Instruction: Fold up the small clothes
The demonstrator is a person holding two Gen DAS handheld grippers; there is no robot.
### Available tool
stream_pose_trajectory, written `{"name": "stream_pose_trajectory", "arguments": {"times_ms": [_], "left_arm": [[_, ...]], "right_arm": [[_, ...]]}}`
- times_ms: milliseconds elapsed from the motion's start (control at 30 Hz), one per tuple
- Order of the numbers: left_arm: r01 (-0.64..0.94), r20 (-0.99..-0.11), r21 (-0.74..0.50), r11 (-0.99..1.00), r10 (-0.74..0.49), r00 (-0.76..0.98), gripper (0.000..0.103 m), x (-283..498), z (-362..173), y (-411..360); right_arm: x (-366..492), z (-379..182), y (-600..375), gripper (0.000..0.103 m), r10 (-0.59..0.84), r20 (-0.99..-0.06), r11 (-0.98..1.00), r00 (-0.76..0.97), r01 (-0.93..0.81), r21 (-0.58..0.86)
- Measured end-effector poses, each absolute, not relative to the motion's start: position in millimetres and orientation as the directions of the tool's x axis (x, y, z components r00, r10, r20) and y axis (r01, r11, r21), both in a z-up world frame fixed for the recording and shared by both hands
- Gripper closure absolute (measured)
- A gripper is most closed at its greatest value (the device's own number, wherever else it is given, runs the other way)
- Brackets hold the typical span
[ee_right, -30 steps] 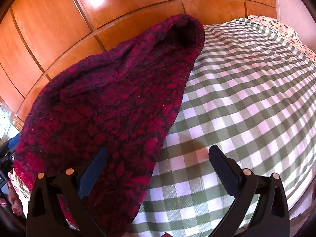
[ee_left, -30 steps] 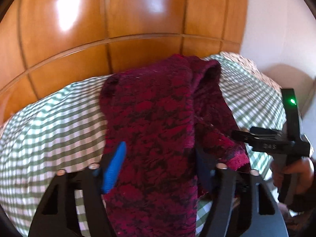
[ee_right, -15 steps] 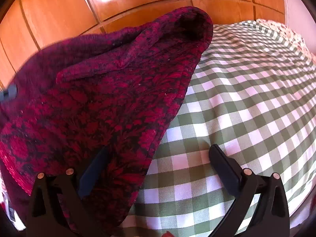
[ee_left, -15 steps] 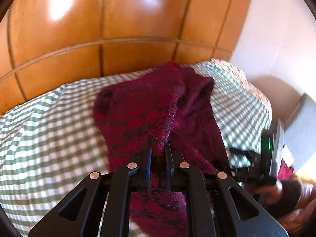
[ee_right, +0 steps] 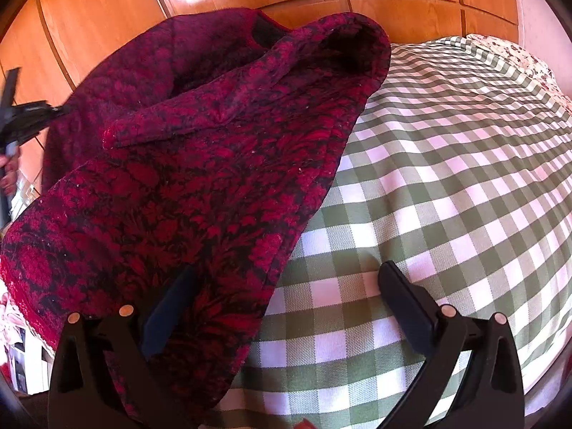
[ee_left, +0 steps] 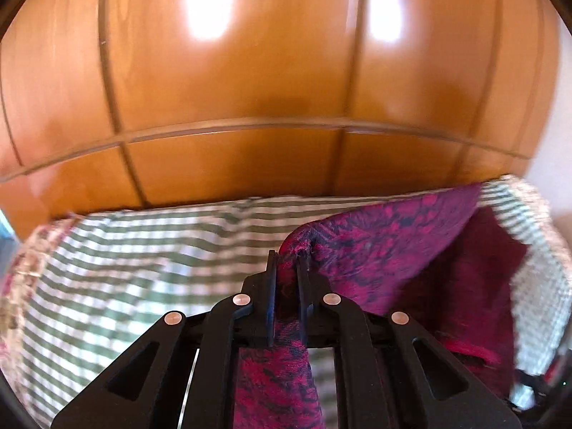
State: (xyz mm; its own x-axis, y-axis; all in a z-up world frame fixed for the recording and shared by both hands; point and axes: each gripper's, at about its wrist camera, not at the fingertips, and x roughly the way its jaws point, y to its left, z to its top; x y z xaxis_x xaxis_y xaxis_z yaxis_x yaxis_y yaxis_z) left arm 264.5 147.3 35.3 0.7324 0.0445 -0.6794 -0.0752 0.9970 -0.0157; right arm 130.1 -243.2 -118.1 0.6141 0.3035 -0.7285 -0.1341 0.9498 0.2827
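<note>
A dark red patterned knit garment (ee_right: 200, 164) lies on a green and white checked bed cover (ee_right: 447, 178). My left gripper (ee_left: 286, 261) is shut on an edge of the garment (ee_left: 386, 250) and holds it lifted above the cover (ee_left: 125, 286). It also shows at the far left of the right wrist view (ee_right: 62, 109), pinching the cloth. My right gripper (ee_right: 286, 279) is open low over the garment's right edge, one finger over the cloth, the other over the cover.
Orange wooden panelled wardrobe doors (ee_left: 250, 89) stand right behind the bed. A floral cloth (ee_right: 518, 57) lies at the cover's far right corner. A white wall (ee_left: 561, 125) is at the right.
My left gripper closed on the garment's edge and lifted it up and to the left, unfolding the cloth. My right gripper stayed open and nearly still.
</note>
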Motion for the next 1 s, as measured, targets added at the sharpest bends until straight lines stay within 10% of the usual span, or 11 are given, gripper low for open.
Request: {"name": "stream_pose_trajectory", "arguments": {"times_ms": [300, 533, 733, 867, 1000], "left_arm": [[-0.201, -0.729, 0.079, 0.976, 0.194, 0.657, 0.094, 307.9, -5.5, 195.5], [-0.346, -0.657, 0.198, 0.917, 0.386, 0.648, 0.024, 307.2, -15.6, 211.2], [-0.501, -0.526, 0.151, 0.852, 0.499, 0.689, 0.017, 246.8, -0.6, 222.1], [-0.467, -0.453, -0.008, 0.884, 0.413, 0.79, 0.016, 178.3, 12.5, 213.0], [-0.397, -0.396, -0.068, 0.915, 0.341, 0.853, 0.016, 125.7, 13.7, 182.5]], "right_arm": [[125.5, -118.3, -242.1, 0.002, 0.308, -0.722, 0.95, 0.619, -0.157, 0.271], [120.7, -118.6, -234.9, 0.002, 0.293, -0.722, 0.955, 0.627, -0.164, 0.246], [115.9, -112.5, -238.2, 0.002, 0.303, -0.703, 0.949, 0.643, -0.142, 0.28], [120.5, -110.0, -245.7, 0.011, 0.339, -0.701, 0.932, 0.627, -0.123, 0.341], [128.7, -104.5, -245.0, 0.046, 0.458, -0.671, 0.869, 0.583, -0.133, 0.477]]}}
